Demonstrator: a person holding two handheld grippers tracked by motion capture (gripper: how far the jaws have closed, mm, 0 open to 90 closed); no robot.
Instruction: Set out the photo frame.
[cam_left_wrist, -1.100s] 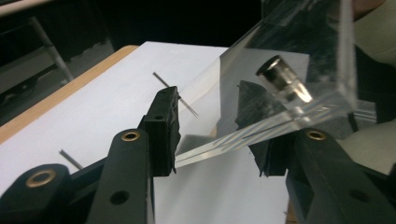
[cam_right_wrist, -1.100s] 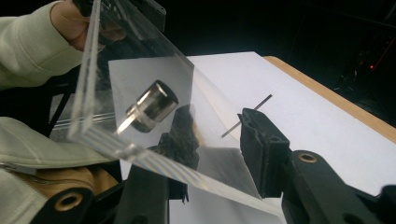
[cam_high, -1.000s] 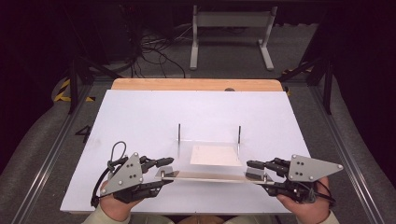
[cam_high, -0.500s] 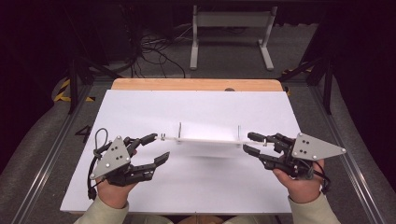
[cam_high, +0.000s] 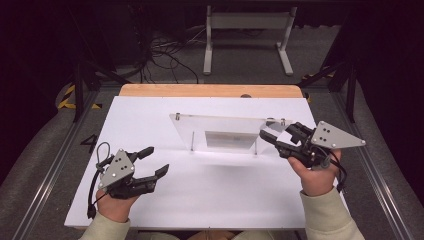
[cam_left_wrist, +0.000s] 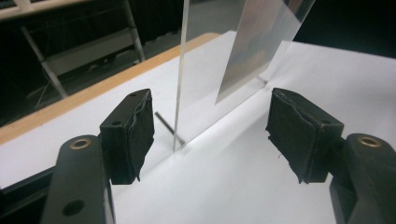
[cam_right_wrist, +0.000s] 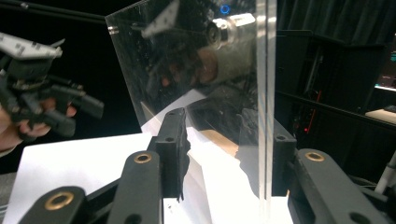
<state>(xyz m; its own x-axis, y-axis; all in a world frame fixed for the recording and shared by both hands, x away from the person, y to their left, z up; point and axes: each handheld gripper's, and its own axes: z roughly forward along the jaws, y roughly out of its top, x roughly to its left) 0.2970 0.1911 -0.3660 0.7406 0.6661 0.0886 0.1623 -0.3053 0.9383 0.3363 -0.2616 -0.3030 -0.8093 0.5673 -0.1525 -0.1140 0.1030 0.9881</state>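
Observation:
A clear acrylic panel (cam_high: 225, 125) stands upright on two thin metal pins (cam_high: 193, 141) in the middle of the white table (cam_high: 215, 200). A frosted rectangle (cam_high: 229, 139) sits low in its centre. My left gripper (cam_high: 157, 160) is at the front left, apart from the panel's left edge (cam_left_wrist: 180, 70). It is open, its jaws have just been opening, and nothing is between its pads (cam_left_wrist: 135, 135). My right gripper (cam_high: 267, 131) straddles the panel's right edge (cam_right_wrist: 264, 93). Its jaws have just been opening, and the left pad (cam_right_wrist: 180, 149) stands off the sheet.
A wooden strip (cam_high: 210, 90) runs along the table's far edge. Behind it on the floor stand a white metal frame (cam_high: 247, 30) and a tangle of cables (cam_high: 160, 55). Metal rails (cam_high: 50, 165) flank the table. The left gripper (cam_right_wrist: 56, 107) appears at far left in the right gripper view.
The panel has gone from low near the front edge, held at both ends, to upright farther back. The left gripper let go and drew back to the front left. The right gripper followed the panel's end.

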